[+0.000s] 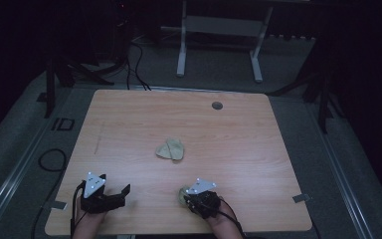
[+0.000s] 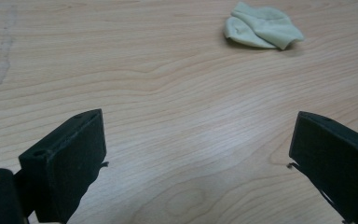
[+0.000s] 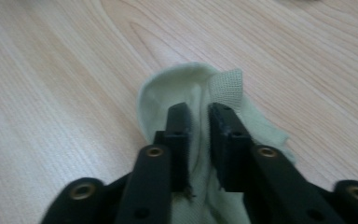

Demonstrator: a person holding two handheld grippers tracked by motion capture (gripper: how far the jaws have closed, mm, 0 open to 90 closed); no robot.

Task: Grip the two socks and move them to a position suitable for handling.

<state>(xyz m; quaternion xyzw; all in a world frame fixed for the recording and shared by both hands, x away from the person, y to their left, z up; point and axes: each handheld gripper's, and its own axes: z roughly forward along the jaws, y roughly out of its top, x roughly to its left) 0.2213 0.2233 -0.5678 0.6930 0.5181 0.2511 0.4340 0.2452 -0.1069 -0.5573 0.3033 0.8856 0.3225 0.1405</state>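
Two grippers sit at the near edge. The right gripper (image 3: 198,126) pinches a pale green sock (image 3: 191,88), its jaws nearly closed on a fold. The left gripper (image 2: 196,154) is spread wide over bare table (image 1: 129,124). A second sock (image 1: 171,149) lies mid-table, ahead and between them, slightly nearer the right; open wood all round.

The right gripper (image 3: 199,122) has its two black jaws pinched nearly together on a pale green sock (image 3: 193,91), with a fold of the knit fabric squeezed between them. The sock's rounded end and a ribbed edge poke out past the jaw tips and lie on the light wooden table (image 3: 51,93). Brass-coloured screws show on the jaw arms.
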